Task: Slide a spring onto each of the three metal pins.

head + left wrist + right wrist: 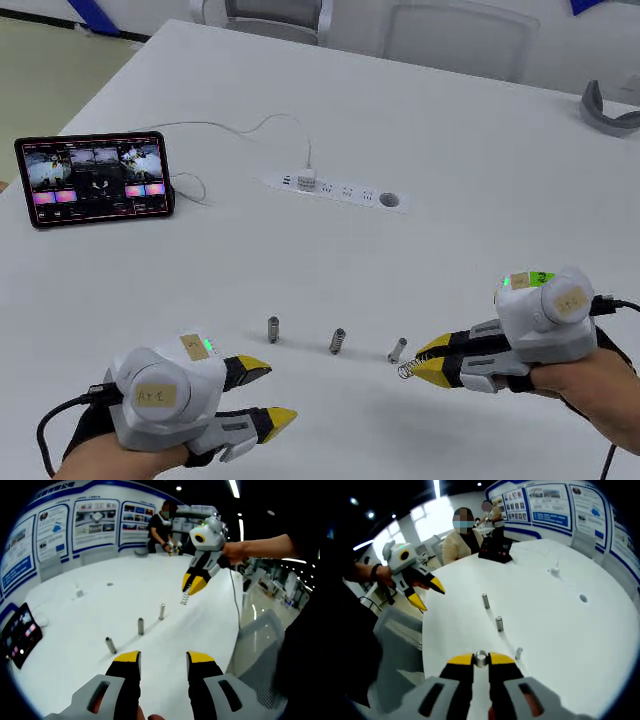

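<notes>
Just beside the right-most pin (398,350), our right gripper (432,362) has its jaws pinched nearly closed on a spring (405,370), which juts from the yellow tips towards the row of three metal pins standing on the white table (420,130). Our left gripper (265,392) hovers near the left-most pin (273,329), jaws wide apart and holding nothing. Whether the middle pin (338,341) already wears a spring we cannot tell at this size. The risks, as we judge them: the spring is gripped by one end, so a skewed approach could catch a coil on the pin's top, bending it or flicking it free, and a nudge from the tips could topple the pin. Room is generous, with bare tabletop on every side and the power strip (335,188) and tablet (95,178) well apart from the work
</notes>
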Demonstrator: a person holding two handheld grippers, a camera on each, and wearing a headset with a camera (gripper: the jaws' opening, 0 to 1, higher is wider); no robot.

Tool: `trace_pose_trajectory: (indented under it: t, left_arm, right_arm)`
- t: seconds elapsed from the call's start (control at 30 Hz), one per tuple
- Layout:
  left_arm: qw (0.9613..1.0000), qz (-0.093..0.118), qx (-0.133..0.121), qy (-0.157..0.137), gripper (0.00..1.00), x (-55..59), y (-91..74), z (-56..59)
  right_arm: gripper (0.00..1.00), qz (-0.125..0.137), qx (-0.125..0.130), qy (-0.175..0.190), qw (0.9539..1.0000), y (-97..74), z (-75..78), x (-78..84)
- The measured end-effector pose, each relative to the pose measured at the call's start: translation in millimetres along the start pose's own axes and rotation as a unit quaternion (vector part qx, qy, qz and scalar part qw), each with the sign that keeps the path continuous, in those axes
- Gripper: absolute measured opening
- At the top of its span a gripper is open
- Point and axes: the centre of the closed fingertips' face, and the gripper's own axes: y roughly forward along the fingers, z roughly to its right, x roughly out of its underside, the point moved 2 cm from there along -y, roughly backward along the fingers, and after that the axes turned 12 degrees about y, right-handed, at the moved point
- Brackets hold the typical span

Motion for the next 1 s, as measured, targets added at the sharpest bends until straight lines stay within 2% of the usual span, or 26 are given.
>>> trace_pose_trajectory:
  t: [0.4, 0.67, 1.0]
  left_arm:
    - [0.9992, -0.008, -0.03, -0.023, 0.46, 12.9, -13.1, -11.7]
    - [0.998, -0.01, -0.044, -0.045, 0.51, 22.0, -22.5, -14.8]
    - [0.9966, -0.012, -0.06, -0.055, 0.54, 29.0, -33.7, -20.5]
  right_arm:
    - [0.12, -0.006, 0.045, 0.006, 0.9989, -0.5, 25.3, 3.1]
    - [0.12, -0.003, 0.071, 0.025, 0.9972, -0.5, 42.8, 4.4]
    - [0.12, 0.001, 0.083, 0.038, 0.9958, 7.7, 61.4, -0.4]
